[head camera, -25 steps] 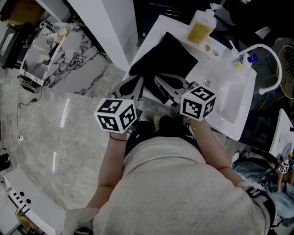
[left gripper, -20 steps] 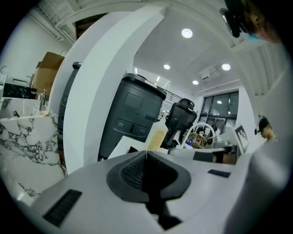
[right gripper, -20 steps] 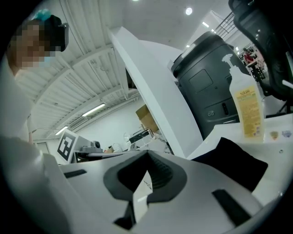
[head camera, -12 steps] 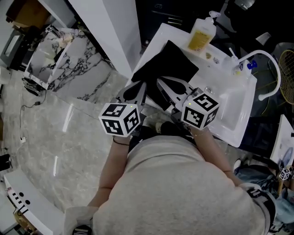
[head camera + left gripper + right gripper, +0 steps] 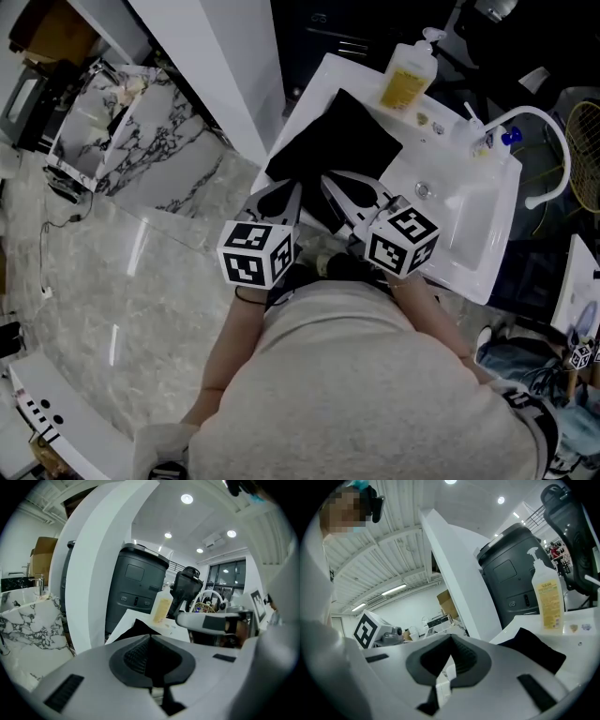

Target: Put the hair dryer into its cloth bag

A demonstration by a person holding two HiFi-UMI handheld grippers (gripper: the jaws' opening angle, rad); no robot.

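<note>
The black cloth bag (image 5: 337, 139) lies flat on the white counter (image 5: 314, 80) left of the basin; it also shows in the left gripper view (image 5: 133, 626) and in the right gripper view (image 5: 534, 651). My left gripper (image 5: 292, 189) hangs at the bag's near edge, jaws shut with nothing between them (image 5: 150, 637). Close beside it, my right gripper (image 5: 328, 180) is also shut and empty (image 5: 451, 637), over the bag's near corner. I cannot make out any hair dryer in these views.
A yellow soap bottle (image 5: 407, 77) stands at the counter's far edge. The basin (image 5: 450, 202) and a curved white faucet (image 5: 548, 141) lie to the right. A white pillar (image 5: 220, 66) and marble slabs (image 5: 141, 122) stand left. A dark bin (image 5: 136, 592) sits behind the counter.
My left gripper has shifted a little to the right and toward my body in the head view. The right gripper has hardly moved. Both stay shut.
</note>
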